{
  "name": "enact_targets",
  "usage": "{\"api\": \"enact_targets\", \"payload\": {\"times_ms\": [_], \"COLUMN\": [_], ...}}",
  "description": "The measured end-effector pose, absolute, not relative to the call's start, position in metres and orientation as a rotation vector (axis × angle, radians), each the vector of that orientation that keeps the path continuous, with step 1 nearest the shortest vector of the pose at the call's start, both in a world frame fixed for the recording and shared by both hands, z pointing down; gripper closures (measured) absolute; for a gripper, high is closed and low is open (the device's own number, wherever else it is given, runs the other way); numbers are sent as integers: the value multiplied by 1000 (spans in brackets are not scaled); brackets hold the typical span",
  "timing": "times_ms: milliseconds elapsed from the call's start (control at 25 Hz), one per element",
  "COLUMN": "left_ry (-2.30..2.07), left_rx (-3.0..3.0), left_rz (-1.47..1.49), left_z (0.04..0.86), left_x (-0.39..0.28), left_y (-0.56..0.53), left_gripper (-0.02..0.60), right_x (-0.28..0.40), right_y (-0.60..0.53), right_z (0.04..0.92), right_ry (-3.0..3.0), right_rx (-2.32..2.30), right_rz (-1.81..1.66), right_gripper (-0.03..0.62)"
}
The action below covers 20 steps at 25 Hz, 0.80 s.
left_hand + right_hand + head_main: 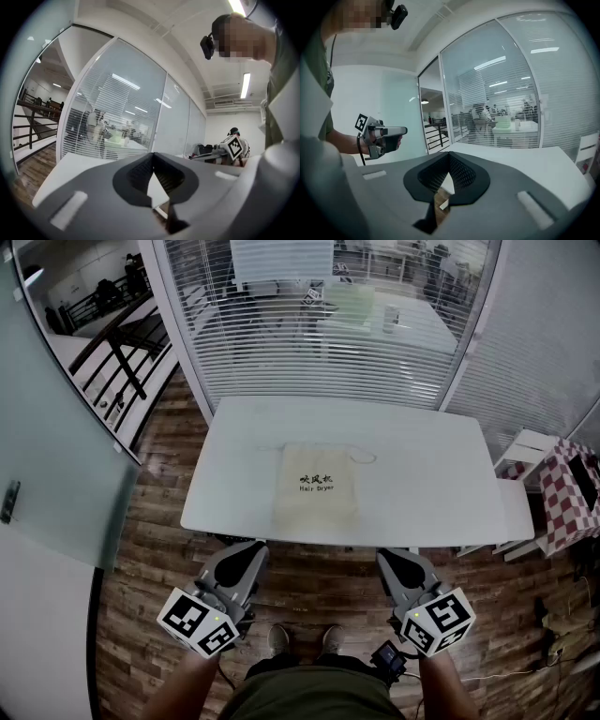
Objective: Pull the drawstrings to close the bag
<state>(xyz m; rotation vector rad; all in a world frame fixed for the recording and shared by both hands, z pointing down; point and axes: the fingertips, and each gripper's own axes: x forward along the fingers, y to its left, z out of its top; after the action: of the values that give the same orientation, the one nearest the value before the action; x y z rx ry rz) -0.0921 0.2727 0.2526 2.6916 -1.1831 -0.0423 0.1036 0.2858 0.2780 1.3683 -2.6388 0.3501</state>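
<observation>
A beige cloth bag (316, 486) with dark print lies flat in the middle of the white table (422, 474), its mouth toward the far side. A thin drawstring (361, 457) loops out from its top right corner. Both grippers hang low in front of the table's near edge, apart from the bag. My left gripper (246, 557) (152, 157) is shut with nothing between its jaws. Likewise my right gripper (401, 563) (450, 157) is shut and holds nothing. In the gripper views only the table's edge shows beyond the jaws; the bag is hidden.
A glass wall with white blinds (328, 324) stands right behind the table. To the right are a white bench (520, 507) and a red checked cloth (567, 488). A stair railing (122, 352) runs at the back left. The person's shoes (305, 641) rest on the wooden floor.
</observation>
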Motion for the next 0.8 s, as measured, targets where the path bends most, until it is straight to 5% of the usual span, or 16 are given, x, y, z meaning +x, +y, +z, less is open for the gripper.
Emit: {"api": "enact_targets", "payload": {"times_ms": [800], "left_ry": [-1239], "left_rx": [2667], "left_rz": [16], "left_z": [269], "left_x": [-52], "left_y": [279], "left_gripper": [580], "right_x": [145], "right_y": [289], "right_z": [304], "right_ry": [-2640], "right_rx": [1307], "right_rz": [400], "right_gripper": [585]}}
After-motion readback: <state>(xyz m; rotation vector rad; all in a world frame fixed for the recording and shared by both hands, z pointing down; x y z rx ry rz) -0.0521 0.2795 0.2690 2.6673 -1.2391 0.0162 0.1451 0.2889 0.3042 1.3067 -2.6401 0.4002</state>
